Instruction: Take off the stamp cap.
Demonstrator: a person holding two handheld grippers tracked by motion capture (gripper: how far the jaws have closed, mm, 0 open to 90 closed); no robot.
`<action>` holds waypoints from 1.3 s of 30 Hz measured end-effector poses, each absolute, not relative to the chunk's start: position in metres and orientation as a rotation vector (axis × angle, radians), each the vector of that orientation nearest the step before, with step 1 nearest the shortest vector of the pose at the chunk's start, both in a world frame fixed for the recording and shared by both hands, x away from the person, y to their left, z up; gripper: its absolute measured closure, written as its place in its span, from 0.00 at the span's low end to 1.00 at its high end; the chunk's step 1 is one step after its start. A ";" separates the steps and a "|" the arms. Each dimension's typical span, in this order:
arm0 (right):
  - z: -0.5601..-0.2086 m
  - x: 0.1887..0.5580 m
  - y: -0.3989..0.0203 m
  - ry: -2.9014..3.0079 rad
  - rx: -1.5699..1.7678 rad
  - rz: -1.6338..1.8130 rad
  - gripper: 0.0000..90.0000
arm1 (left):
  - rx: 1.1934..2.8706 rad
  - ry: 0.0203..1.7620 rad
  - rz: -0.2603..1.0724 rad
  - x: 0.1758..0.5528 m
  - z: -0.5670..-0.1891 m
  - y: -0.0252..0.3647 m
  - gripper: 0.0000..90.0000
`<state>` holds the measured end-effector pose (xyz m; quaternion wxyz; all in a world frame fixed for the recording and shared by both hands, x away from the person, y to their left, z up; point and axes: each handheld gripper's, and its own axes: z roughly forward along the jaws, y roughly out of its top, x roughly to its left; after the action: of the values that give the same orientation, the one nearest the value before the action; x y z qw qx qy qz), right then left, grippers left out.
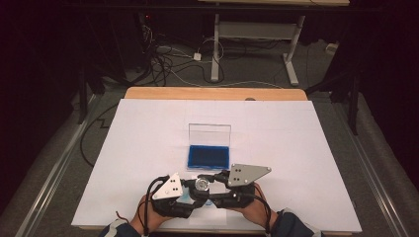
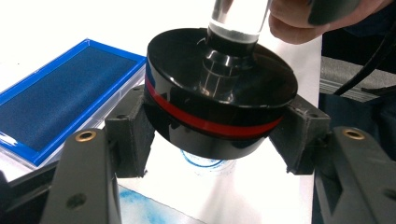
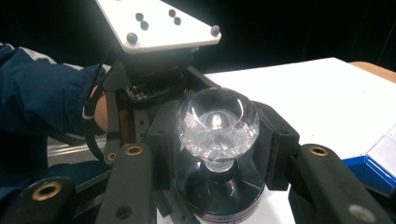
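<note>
On the surface (image 1: 148,148), at six o'clock from the blue ink pad (image 1: 208,156), a stamp (image 2: 219,93) stands upright, clear handle up. The left gripper (image 2: 219,135) has its jaws clamped on the black base; the right gripper (image 3: 219,140) jaws pinch the crystal knob (image 3: 217,123).

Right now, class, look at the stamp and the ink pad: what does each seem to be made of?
The stamp's knob looks like clear, faceted acrylic or glass, catching glints. Its round base seems glossy black plastic with a red band, showing reflections. The ink pad appears to be matt blue felt or foam in a shiny blue plastic tray; its raised lid is clear plastic.
</note>
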<state>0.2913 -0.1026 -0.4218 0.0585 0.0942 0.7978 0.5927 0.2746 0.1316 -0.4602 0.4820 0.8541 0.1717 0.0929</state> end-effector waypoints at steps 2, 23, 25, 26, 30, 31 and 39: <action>-0.422 0.291 -0.103 2.413 0.288 1.795 0.63 | 2.086 0.421 0.225 0.275 -0.461 0.131 0.39; -0.424 0.292 -0.106 2.396 0.255 1.839 0.63 | 2.030 0.424 0.162 0.275 -0.461 0.134 0.40; -0.423 0.292 -0.106 2.392 0.254 1.835 0.63 | 2.030 0.424 0.167 0.275 -0.460 0.134 0.40; -0.423 0.292 -0.106 2.393 0.253 1.838 0.63 | 2.030 0.424 0.171 0.275 -0.460 0.134 0.40; -0.423 0.292 -0.107 2.392 0.250 1.838 0.63 | 2.039 0.423 0.188 0.274 -0.458 0.134 0.40; -0.423 0.291 -0.107 2.393 0.244 1.832 0.63 | 2.037 0.427 0.182 0.274 -0.458 0.134 0.40; -0.424 0.289 -0.105 2.385 0.216 1.804 0.63 | 2.047 0.432 0.183 0.275 -0.458 0.134 0.40</action>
<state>0.2893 -0.1052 -0.4235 0.0716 0.0719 0.7935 0.6000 0.2745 0.1343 -0.4584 0.4974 0.8456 0.1786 0.0756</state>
